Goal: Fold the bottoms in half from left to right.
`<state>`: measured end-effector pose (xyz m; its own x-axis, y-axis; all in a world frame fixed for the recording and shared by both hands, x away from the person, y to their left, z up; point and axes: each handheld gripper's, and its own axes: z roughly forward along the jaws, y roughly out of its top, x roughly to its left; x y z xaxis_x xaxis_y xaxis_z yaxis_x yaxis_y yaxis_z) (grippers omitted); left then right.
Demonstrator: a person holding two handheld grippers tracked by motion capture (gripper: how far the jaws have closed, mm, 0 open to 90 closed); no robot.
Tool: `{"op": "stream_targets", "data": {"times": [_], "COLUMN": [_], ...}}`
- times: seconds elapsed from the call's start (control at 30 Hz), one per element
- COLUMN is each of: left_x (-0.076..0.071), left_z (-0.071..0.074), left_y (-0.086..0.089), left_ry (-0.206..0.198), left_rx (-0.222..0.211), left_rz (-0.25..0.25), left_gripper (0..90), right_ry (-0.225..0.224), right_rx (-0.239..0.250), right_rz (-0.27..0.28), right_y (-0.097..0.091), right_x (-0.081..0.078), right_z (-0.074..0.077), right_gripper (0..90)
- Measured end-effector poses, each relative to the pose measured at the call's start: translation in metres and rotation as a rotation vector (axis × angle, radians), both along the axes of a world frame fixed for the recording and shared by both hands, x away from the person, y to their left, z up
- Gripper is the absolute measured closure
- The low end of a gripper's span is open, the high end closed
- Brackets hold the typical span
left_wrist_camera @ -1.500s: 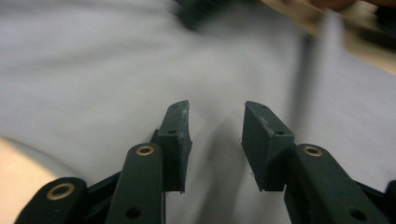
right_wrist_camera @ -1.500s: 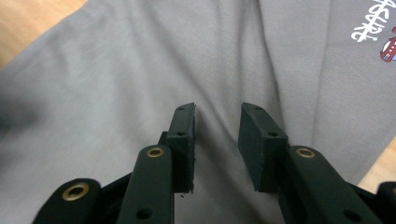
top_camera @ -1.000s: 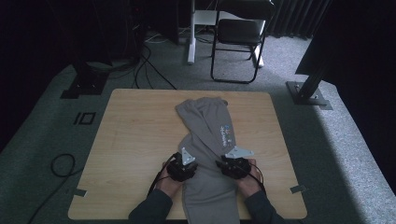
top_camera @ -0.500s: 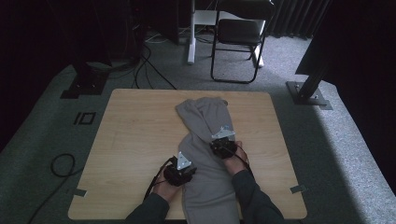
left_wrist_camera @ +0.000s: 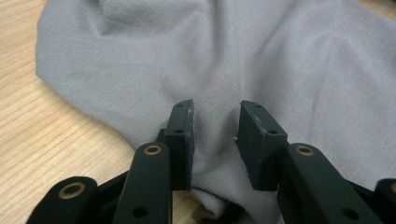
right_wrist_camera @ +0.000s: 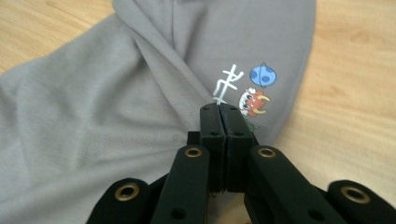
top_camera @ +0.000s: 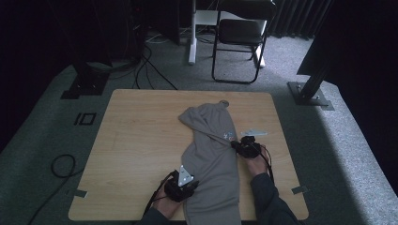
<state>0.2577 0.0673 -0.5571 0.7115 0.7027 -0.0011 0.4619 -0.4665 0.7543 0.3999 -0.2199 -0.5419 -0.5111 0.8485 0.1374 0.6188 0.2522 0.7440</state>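
Fingers of the right gripper (right_wrist_camera: 219,114) are pressed fully together, having just closed, at the printed edge of the grey knitted fabric garment (top_camera: 213,154); whether cloth is pinched cannot be told. Left gripper (left_wrist_camera: 215,128) fingers stand partly apart over a raised fold. Garment lies crumpled on the light wooden tabletop (top_camera: 136,140), near its centre-right.

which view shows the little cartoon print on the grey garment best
The right gripper view: the print sits just beyond the shut right gripper, showing a blue ball, a red horned figure and white strokes. In the high view it is a tiny speck on the grey garment. The left gripper view gives plain cloth.
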Motion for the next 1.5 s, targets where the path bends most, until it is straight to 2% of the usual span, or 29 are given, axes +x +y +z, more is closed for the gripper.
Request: {"op": "stream_targets", "data": {"times": [0.13, 0.2, 0.23, 0.27, 0.3, 0.33, 0.37, 0.47, 0.5, 0.53, 0.57, 0.6, 0.63, 0.67, 0.7, 0.73, 0.77, 0.83, 0.9, 1.0, 1.03, 1.07, 1.13, 1.17, 1.23, 1.27, 1.37, 1.4, 1.5], "left_x": [0.006, 0.013, 0.025, 0.025, 0.035, 0.041, 0.05, 0.071, 0.078, 0.084, 0.084, 0.087, 0.091, 0.094, 0.094, 0.094, 0.094, 0.095, 0.095, 0.095, 0.096, 0.095, 0.094, 0.096, 0.102, 0.104, 0.101, 0.099, 0.089], "left_z": [0.002, 0.007, 0.014, 0.014, 0.016, 0.017, 0.017, 0.016, 0.015, 0.015, 0.015, 0.014, 0.012, 0.009, 0.008, 0.007, 0.007, 0.005, 0.005, 0.006, 0.007, 0.008, 0.011, 0.011, 0.008, 0.005, 0.005, 0.005, 0.004], "left_y": [0.001, 0.003, 0.005, 0.005, 0.004, 0.004, 0.003, -0.001, -0.003, -0.005, -0.005, -0.007, -0.009, -0.011, -0.012, -0.011, -0.011, -0.009, -0.007, -0.007, -0.008, -0.009, -0.012, -0.013, -0.015, -0.012, -0.008, -0.006, 0.001], "left_ry": [0.01, -0.012, -0.035, -0.035, -0.046, -0.05, -0.043, -0.045, -0.038, -0.035, -0.035, -0.029, -0.023, -0.008, -0.004, -0.001, -0.001, 0.018, 0.025, 0.032, 0.033, 0.014, -0.059, -0.071, -0.038, -0.026, -0.007, -0.002, 0.013], "left_rx": [-0.014, -0.027, -0.036, -0.036, -0.024, -0.02, -0.012, 0.022, 0.023, 0.028, 0.028, 0.037, 0.049, 0.074, 0.081, 0.077, 0.077, 0.044, 0.031, 0.031, 0.037, 0.039, 0.04, 0.048, 0.092, 0.08, 0.052, 0.05, 0.031], "left_rz": [-0.01, 0.014, 0.037, 0.037, 0.052, 0.062, 0.071, 0.102, 0.108, 0.115, 0.115, 0.116, 0.119, 0.128, 0.132, 0.133, 0.133, 0.141, 0.145, 0.146, 0.146, 0.137, 0.132, 0.142, 0.164, 0.174, 0.185, 0.177, 0.145], "left_gripper": [61.9, 61.6, 61.6, 61.6, 61.6, 61.4, 61.4, 61.2, 61.2, 61.2, 61.1, 61.1, 61.0, 61.1, 61.6, 62.4, 63.5, 64.0, 64.3, 64.3, 62.6, 62.6, 59.7, 60.1, 62.4, 66.5, 70.0, 73.3, 75.3], "right_ry": [0.008, 0.016, 0.017, 0.017, 0.017, 0.004, 0.004, -0.027, -0.037, -0.038, -0.038, -0.016, -0.003, -0.017, -0.043, -0.066, -0.066, -0.096, -0.104, -0.056, -0.034, -0.034, -0.011, 0.006, -0.001, 0.003, 0.001, 0.003, 0.011], "right_rx": [-0.017, -0.024, -0.023, -0.023, -0.016, 0.015, 0.015, 0.031, 0.01, -0.04, -0.04, -0.06, -0.105, -0.117, -0.138, -0.139, -0.139, -0.102, -0.079, -0.068, -0.086, -0.086, -0.089, -0.086, -0.074, -0.073, -0.079, -0.082, -0.098], "right_rz": [0.001, -0.002, -0.005, -0.005, -0.008, -0.003, -0.003, 0.045, 0.048, 0.06, 0.06, 0.07, 0.089, 0.089, 0.071, 0.049, 0.049, -0.003, -0.049, -0.063, -0.063, -0.063, -0.065, -0.068, -0.071, -0.072, -0.068, -0.06, -0.031], "right_y": [-0.001, -0.001, -0.001, -0.001, -0.001, 0.0, 0.0, 0.008, 0.012, 0.021, 0.021, 0.024, 0.03, 0.031, 0.032, 0.03, 0.03, 0.021, 0.01, -0.001, -0.003, -0.003, -0.004, -0.004, -0.004, -0.004, -0.004, -0.005, -0.005], "right_x": [-0.001, 0.0, 0.001, 0.001, 0.001, 0.001, 0.001, 0.003, 0.004, 0.01, 0.01, 0.013, 0.016, 0.015, 0.011, 0.008, 0.008, 0.004, 0.003, 0.006, 0.009, 0.009, 0.011, 0.012, 0.011, 0.01, 0.008, 0.004, -0.005], "right_z": [-0.004, -0.007, -0.007, -0.007, -0.006, -0.002, -0.002, 0.006, 0.008, 0.009, 0.009, 0.007, 0.005, 0.006, 0.009, 0.013, 0.013, 0.02, 0.023, 0.015, 0.007, 0.007, -0.001, -0.008, -0.009, -0.009, -0.009, -0.008, -0.007], "right_gripper": [85.4, 83.6, 81.4, 81.4, 77.5, 66.4, 66.4, 56.6, 55.9, 54.6, 54.6, 57.2, 78.8, 84.7, 89.0, 89.2, 89.2, 89.5, 89.4, 88.4, 84.3, 84.3, 83.1, 82.3, 82.4, 82.4, 82.9, 84.2, 85.8]}}
